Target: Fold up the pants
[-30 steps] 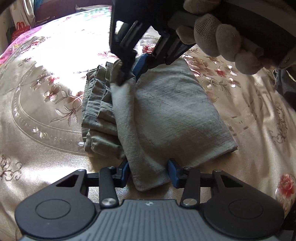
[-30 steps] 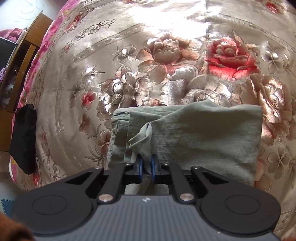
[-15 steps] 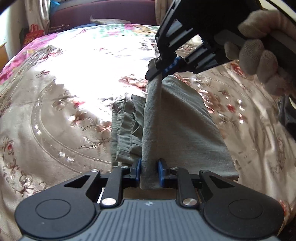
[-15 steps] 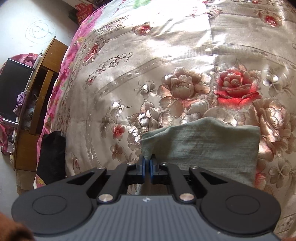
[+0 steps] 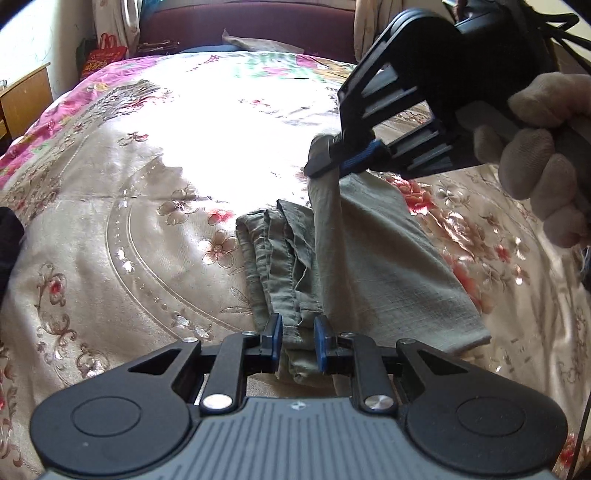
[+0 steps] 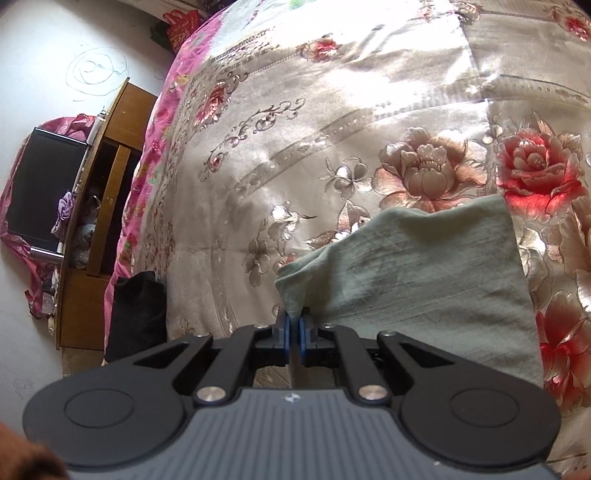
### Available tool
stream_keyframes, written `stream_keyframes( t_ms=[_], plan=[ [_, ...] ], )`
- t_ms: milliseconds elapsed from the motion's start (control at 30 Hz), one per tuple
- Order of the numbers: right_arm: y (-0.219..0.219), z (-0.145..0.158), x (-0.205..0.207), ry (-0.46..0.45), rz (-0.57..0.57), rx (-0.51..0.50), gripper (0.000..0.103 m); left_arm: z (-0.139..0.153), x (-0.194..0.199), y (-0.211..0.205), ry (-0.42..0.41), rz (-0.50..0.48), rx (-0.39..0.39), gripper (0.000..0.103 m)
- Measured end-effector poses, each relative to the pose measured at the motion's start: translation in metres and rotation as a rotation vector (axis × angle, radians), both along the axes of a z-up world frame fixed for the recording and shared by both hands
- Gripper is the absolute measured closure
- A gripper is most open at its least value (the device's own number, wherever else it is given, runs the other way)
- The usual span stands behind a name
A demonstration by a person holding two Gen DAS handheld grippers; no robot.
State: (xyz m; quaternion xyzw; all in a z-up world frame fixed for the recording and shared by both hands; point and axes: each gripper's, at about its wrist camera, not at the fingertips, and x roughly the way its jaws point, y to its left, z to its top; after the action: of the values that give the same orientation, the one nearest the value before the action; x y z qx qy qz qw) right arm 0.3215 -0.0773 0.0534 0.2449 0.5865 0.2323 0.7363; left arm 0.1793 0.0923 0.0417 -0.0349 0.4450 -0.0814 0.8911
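Grey-green folded pants (image 5: 388, 266) lie on a floral bedspread (image 5: 122, 206). My left gripper (image 5: 297, 341) is shut on the near edge of the pants, with a bunch of cloth pressed between its blue pads. In the left wrist view, my right gripper (image 5: 332, 164), held by a gloved hand (image 5: 535, 155), is shut on the far corner and holds it above the bed. The top layer stretches taut between the two grippers. In the right wrist view, the right gripper (image 6: 293, 328) pinches that corner of the pants (image 6: 424, 280). Hemmed layers (image 5: 273, 258) underneath stay on the bed.
A wooden cabinet (image 6: 96, 229) and a dark screen (image 6: 40, 192) stand past the bed's left side. A black cloth (image 6: 136, 314) hangs over that edge. A maroon headboard (image 5: 243, 26) and a red bag (image 5: 103, 59) are at the far end.
The left gripper closed on the near edge of the pants. Both grippers rose, and the right one carried its corner up and to the right, so the top layer lifted off the hemmed layers.
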Motion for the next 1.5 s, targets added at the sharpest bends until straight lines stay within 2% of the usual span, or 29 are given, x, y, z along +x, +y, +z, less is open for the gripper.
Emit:
stream_keyframes(
  t_ms=[167, 233, 300, 400, 467, 533, 600, 633, 733, 800, 900, 1000, 1100, 1167, 1200, 1267, 1333, 1433, 1500],
  plan=[
    [0.034, -0.021, 0.008, 0.027, -0.003, 0.006, 0.097, -0.005, 0.005, 0.004, 0.015, -0.036, -0.054, 0.069],
    [0.05, -0.036, 0.011, 0.049, 0.017, -0.005, 0.097, -0.003, 0.003, 0.009, 0.013, -0.045, -0.088, 0.064],
    [0.066, -0.043, 0.008, 0.054, 0.055, -0.023, 0.096, -0.002, -0.001, 0.015, 0.018, -0.032, -0.118, 0.044],
    [0.092, -0.042, -0.004, 0.021, 0.154, -0.057, 0.096, -0.004, -0.007, 0.021, 0.018, -0.008, -0.148, 0.034],
    [0.106, -0.04, -0.011, -0.007, 0.204, -0.074, 0.096, -0.01, -0.006, 0.021, 0.03, 0.014, -0.13, 0.034],
    [0.121, -0.041, -0.016, -0.044, 0.284, -0.11, 0.089, -0.017, -0.002, 0.019, 0.042, 0.038, -0.104, 0.034],
    [0.138, -0.043, -0.025, -0.104, 0.408, -0.137, 0.075, -0.025, 0.0, 0.019, 0.065, 0.047, -0.094, 0.034],
    [0.143, -0.042, -0.03, -0.116, 0.448, -0.135, 0.074, -0.027, -0.001, 0.021, 0.071, 0.051, -0.097, 0.034],
    [0.135, -0.032, -0.041, -0.142, 0.477, -0.106, 0.074, -0.029, -0.01, 0.027, 0.087, 0.054, -0.086, 0.034],
    [0.12, -0.022, -0.05, -0.184, 0.458, -0.124, 0.072, -0.03, -0.016, 0.03, 0.097, 0.061, -0.08, 0.034],
    [0.104, -0.016, -0.066, -0.241, 0.472, -0.223, 0.057, -0.032, -0.02, 0.034, 0.112, 0.064, -0.098, 0.034],
    [0.102, -0.026, -0.088, -0.305, 0.541, -0.365, 0.058, -0.037, -0.026, 0.032, 0.122, 0.051, -0.089, 0.034],
    [0.103, -0.039, -0.098, -0.348, 0.545, -0.46, 0.062, -0.043, -0.033, 0.03, 0.132, 0.03, -0.074, 0.034],
    [0.099, -0.041, -0.091, -0.304, 0.49, -0.425, 0.087, -0.043, -0.036, 0.028, 0.119, 0.022, -0.061, 0.034],
    [0.096, -0.04, -0.085, -0.276, 0.458, -0.398, 0.093, -0.042, -0.037, 0.028, 0.105, 0.017, -0.05, 0.034],
    [0.09, -0.036, -0.076, -0.246, 0.408, -0.364, 0.098, -0.038, -0.035, 0.028, 0.061, -0.003, -0.024, 0.034],
    [0.086, -0.028, -0.069, -0.217, 0.374, -0.318, 0.098, -0.034, -0.026, 0.031, 0.013, -0.012, -0.021, 0.034],
    [0.097, -0.011, -0.069, -0.254, 0.401, -0.307, 0.098, -0.038, -0.009, 0.038, -0.01, -0.002, -0.05, 0.034],
    [0.109, -0.006, -0.073, -0.272, 0.438, -0.3, 0.098, -0.045, -0.002, 0.039, 0.009, 0.014, -0.067, 0.034]
  ],
)
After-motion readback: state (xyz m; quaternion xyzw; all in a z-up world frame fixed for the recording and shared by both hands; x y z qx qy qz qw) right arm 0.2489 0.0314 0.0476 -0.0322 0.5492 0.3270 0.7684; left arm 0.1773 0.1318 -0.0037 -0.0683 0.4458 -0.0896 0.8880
